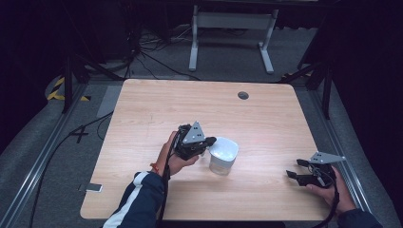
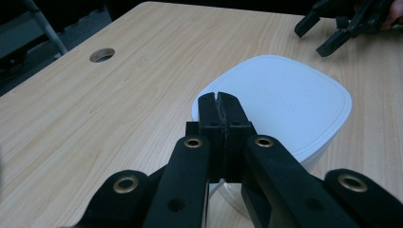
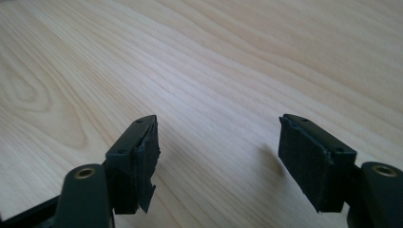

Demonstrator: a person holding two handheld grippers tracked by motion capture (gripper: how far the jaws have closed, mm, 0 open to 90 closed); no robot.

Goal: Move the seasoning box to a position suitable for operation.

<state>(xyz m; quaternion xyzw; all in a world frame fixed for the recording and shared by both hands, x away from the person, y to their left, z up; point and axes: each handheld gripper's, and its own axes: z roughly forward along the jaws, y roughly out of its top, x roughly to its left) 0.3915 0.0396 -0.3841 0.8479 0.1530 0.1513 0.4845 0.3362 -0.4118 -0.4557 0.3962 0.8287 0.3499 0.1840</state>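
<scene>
Left gripper [image 2: 221, 116] fingers [image 2: 209, 118] cover the near rim of the white container [image 2: 285, 102]; whether they pinch its edge cannot be told.

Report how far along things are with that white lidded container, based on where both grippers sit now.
Done: the left gripper has reached the white container, jaws pressed together at its lid's near edge. In hand: whether they pinch the rim can't be told. Left: the lid is on, and the right gripper waits open over bare table.
</scene>
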